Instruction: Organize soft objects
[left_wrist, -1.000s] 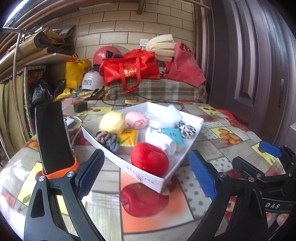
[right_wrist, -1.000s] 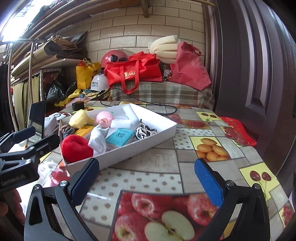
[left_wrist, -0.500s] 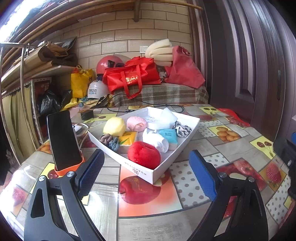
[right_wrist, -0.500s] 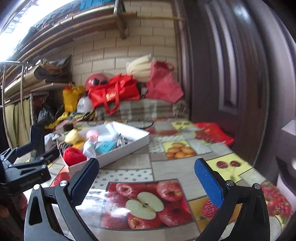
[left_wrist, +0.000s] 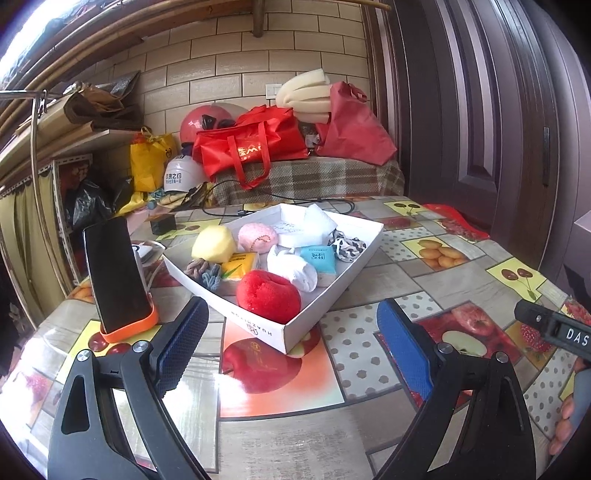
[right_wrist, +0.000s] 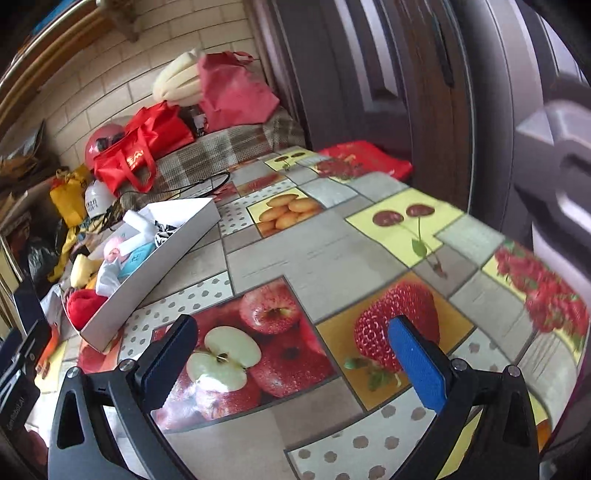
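Observation:
A white tray (left_wrist: 314, 312) on the fruit-print table holds several soft objects: a red plush ball (left_wrist: 266, 294), a yellow sponge (left_wrist: 213, 243), a pink ball (left_wrist: 256, 238), a white cloth (left_wrist: 293, 271), a blue packet (left_wrist: 318, 258) and a knotted rope toy (left_wrist: 205, 273). My left gripper (left_wrist: 291, 345) is open and empty, in front of the tray's near corner. My right gripper (right_wrist: 293, 356) is open and empty, over bare table right of the tray (right_wrist: 147, 273); its body shows in the left wrist view (left_wrist: 554, 328).
A black phone in an orange stand (left_wrist: 116, 273) stands left of the tray. A plaid-covered bench with red bags (left_wrist: 251, 147) and helmets lies behind the table. A dark wooden door (left_wrist: 480, 110) is at the right. The table edge (right_wrist: 576, 354) is near on the right.
My left gripper has drawn back from the tray. My right gripper has swung right and tilted, away from the tray toward the table's right edge. Both stay open.

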